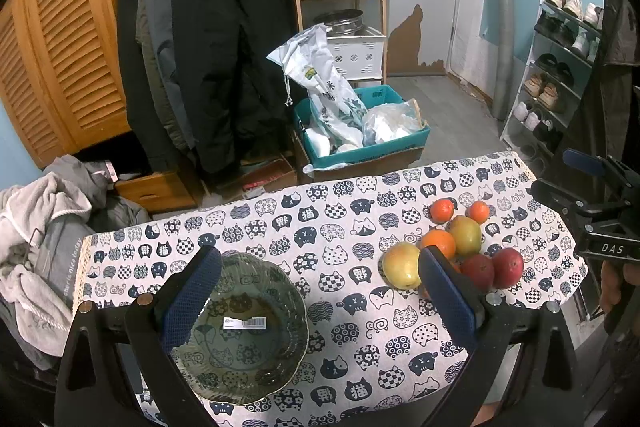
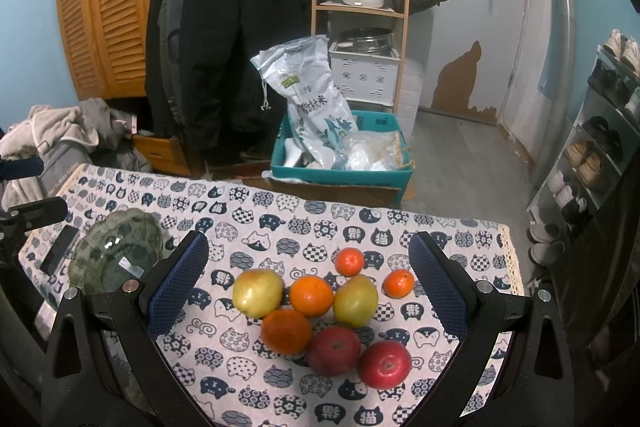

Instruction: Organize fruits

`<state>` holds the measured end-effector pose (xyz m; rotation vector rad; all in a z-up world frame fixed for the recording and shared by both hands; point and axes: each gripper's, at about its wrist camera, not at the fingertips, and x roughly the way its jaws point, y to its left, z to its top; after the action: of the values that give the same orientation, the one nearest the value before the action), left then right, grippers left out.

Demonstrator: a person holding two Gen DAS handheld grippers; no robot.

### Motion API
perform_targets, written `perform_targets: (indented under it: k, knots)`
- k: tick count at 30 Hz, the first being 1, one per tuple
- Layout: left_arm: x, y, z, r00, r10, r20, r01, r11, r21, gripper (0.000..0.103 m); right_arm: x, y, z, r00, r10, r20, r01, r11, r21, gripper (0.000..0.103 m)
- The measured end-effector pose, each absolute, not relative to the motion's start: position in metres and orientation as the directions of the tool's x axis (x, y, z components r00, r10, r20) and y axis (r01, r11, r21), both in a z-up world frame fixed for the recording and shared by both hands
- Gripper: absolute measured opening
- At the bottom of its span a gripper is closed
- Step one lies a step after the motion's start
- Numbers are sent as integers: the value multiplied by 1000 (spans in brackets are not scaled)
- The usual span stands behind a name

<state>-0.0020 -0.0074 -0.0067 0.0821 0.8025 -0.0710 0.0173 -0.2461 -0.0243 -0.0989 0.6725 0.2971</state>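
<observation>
A table under a cat-print cloth [image 2: 280, 211] carries a glass bowl [image 1: 244, 331] on its left and a heap of fruit on its right, the two well apart. The bowl sits upright, mouth up, nothing in it but a barcode sticker [image 1: 245, 323] on its base.

The left gripper [image 1: 320, 307] hovers over the table with its jaws spread wide and nothing between them; in its own view, one blue pad [image 1: 192, 301] overlaps the bowl's near rim, the other stands in front of the fruit.

The right gripper [image 2: 308, 283] hangs above the heap, jaws equally wide apart and holding nothing (the whole pile fits between its fingers in that view).

In the heap: two red apples [image 2: 384, 363] nearest that camera, stem dimples up, touching each other; two oranges [image 2: 311, 295] beside them; two yellow-green pears, one pear [image 2: 356, 301] with its long axis running away from the camera, narrow end at the far side, the other [image 2: 257, 293] rounder, its axis hard to tell. Two tangerines [image 2: 349, 261] lie just beyond, slightly apart from the cluster.

A dark phone [image 2: 60, 250] lies flat left of the bowl.
</observation>
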Motion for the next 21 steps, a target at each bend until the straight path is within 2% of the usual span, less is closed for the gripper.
perform_targets:
  k: [21]
  knots:
    - [-3,-8,-8,690,-33,-723,95,994,46,100,18,-248,-25,740,237,-629,-302,953,5,98]
